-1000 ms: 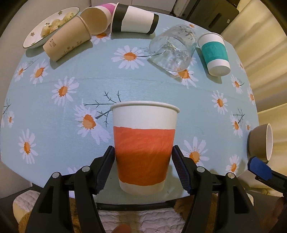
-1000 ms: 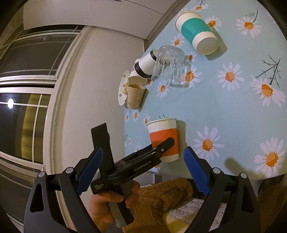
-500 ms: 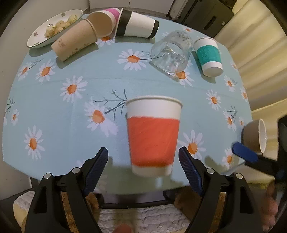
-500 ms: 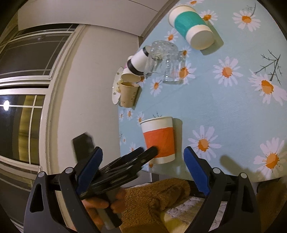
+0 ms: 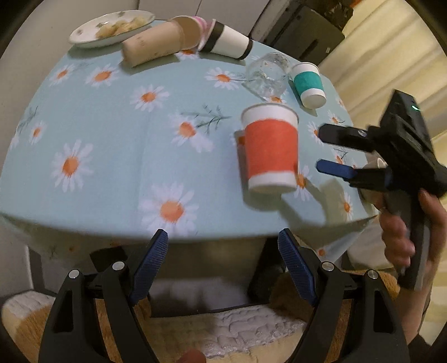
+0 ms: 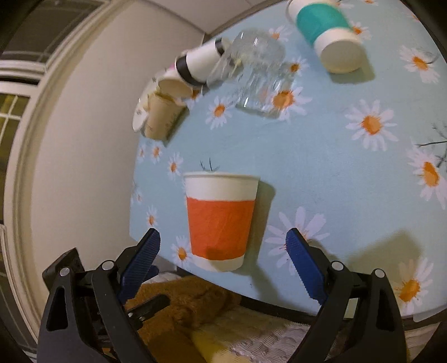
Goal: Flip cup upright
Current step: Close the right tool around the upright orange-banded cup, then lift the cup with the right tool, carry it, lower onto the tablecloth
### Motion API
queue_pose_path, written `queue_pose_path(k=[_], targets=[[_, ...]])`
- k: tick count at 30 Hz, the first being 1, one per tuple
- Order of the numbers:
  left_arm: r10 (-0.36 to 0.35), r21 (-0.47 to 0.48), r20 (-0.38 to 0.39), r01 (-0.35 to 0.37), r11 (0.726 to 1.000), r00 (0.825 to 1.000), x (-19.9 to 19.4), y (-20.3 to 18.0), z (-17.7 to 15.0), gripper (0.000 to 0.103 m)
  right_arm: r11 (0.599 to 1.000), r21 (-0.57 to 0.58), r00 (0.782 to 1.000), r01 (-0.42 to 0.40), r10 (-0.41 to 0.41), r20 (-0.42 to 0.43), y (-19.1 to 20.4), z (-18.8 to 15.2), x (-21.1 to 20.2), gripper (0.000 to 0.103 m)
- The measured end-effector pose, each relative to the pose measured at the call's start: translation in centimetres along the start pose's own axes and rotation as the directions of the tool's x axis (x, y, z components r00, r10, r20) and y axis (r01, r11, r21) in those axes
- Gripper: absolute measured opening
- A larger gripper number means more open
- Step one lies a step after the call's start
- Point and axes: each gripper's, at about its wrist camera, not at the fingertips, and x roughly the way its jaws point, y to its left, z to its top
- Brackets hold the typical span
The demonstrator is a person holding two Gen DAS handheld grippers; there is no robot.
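Observation:
An orange-banded paper cup (image 5: 269, 150) stands upright near the front edge of the daisy tablecloth; it also shows in the right wrist view (image 6: 220, 220). My left gripper (image 5: 223, 248) is open and empty, pulled back off the table edge, left of and below the cup. My right gripper (image 6: 222, 251) is open and empty, its fingers either side of the cup's base without touching. The right gripper also shows in the left wrist view (image 5: 324, 149), just right of the cup.
Lying on their sides at the back: a brown cup (image 5: 152, 47), a pink cup (image 5: 195, 23), a black-banded white cup (image 5: 229, 42), a glass mug (image 5: 266, 75) and a teal cup (image 5: 308, 83). A plate of food (image 5: 109, 28) sits at the far left.
My left gripper let go of the orange cup and drew back off the table edge, shifting left. My right gripper moved in toward the cup, which stays upright.

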Motion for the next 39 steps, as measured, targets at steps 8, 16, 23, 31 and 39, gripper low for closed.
queue_pose_path(k=[8, 16, 23, 31, 39], targets=[[-0.016, 0.017, 0.109, 0.014, 1.000, 0.994, -1.6, 2.1, -3.8, 0.079, 0.997, -0.047, 0.998, 0.068, -0.069, -0.008, 1.9, 0.8, 2.0, 0.083], [-0.054, -0.010, 0.119, 0.056, 0.998, 0.991, -1.7, 3.8, -4.8, 0.079, 0.991, -0.076, 0.993, 0.106, -0.110, -0.048, 2.2, 1.4, 4.4, 0.069], [-0.057, 0.014, 0.118, 0.056, 0.998, 0.991, -1.5, 4.1, -5.4, 0.079, 0.994, -0.068, 0.995, 0.085, -0.089, -0.050, 2.2, 1.7, 5.3, 0.063], [-0.026, 0.030, 0.156, 0.022, 0.999, 0.987, -2.1, 4.1, -5.2, 0.079, 0.981, -0.146, 0.992, 0.127, -0.122, 0.045, 3.3, 0.8, 3.8, 0.062], [-0.006, 0.004, 0.277, 0.005, 1.000, 0.961, -4.6, 4.2, -1.0, 0.079, 0.910, -0.344, 0.963, 0.230, -0.161, 0.217, 5.8, -2.2, 1.6, 0.062]])
